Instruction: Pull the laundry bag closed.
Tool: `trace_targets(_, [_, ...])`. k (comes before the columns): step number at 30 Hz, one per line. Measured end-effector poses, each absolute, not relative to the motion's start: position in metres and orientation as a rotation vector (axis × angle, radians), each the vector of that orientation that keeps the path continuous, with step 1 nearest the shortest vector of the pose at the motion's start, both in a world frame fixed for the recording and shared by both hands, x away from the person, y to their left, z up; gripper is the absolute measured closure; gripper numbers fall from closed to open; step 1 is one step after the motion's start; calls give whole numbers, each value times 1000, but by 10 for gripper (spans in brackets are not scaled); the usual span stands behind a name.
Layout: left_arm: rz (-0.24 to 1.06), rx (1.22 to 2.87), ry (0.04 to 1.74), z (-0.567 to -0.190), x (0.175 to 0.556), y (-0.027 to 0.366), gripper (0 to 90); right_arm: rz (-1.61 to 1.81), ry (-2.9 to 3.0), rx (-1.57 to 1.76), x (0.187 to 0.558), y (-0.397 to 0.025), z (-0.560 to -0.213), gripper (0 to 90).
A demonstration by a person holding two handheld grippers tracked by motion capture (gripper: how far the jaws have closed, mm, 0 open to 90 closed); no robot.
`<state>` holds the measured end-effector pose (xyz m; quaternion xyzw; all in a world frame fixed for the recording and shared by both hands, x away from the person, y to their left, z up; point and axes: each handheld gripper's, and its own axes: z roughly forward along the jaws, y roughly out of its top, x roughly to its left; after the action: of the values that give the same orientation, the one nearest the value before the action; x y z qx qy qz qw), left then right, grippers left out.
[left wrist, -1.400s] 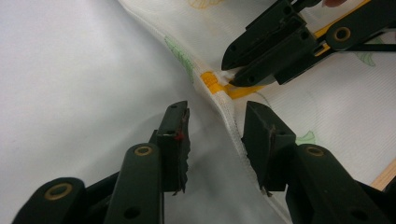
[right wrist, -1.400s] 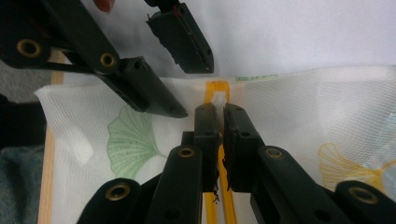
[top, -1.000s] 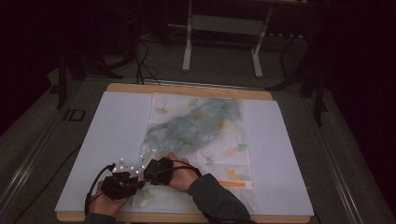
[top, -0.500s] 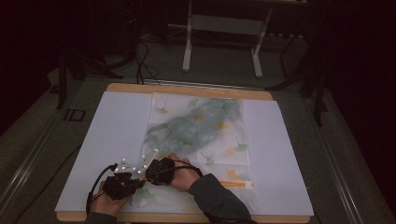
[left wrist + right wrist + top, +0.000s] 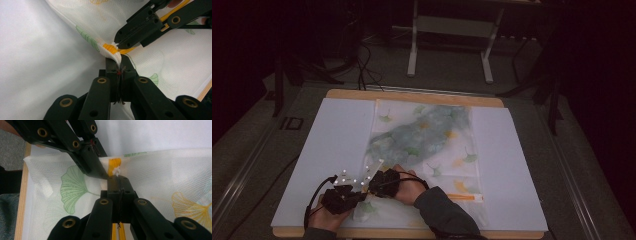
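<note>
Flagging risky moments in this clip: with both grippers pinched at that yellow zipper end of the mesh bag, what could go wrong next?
The left gripper and right gripper clamp thin mesh bag fabric right beside the zipper, so pulling apart could snag or tear it. Each grip looks shallow and might slip. A hard tug may drag the bag across the white mat.

Left tool (image 5: 119, 65) clamps the mesh bag's (image 5: 175, 65) orange-zippered corner; right tool (image 5: 119, 45) grips just beside it

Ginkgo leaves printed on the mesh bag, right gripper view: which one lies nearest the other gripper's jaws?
The green ginkgo leaf, just below the left gripper; the yellow ginkgo leaf sits far off towards the right edge.
</note>
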<state>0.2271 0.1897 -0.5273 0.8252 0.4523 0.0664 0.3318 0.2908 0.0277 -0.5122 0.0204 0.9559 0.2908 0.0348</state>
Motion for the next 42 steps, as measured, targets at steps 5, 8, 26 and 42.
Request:
trace_targets(5, [182, 2157, 1173, -527, 226, 189, 881, 888, 2931, 66, 291, 29, -514, 882])
trace_targets(8, [182, 2150, 1176, -527, 226, 190, 881, 895, 2918, 69, 291, 29, -516, 875])
trace_targets(26, [192, 2136, 1173, -525, 225, 191, 882, 881, 2833, 13, 285, 33, -517, 900])
trace_targets(42, [151, 2091, 1167, -524, 226, 197, 883, 850, 2823, 7, 282, 30, -518, 900])
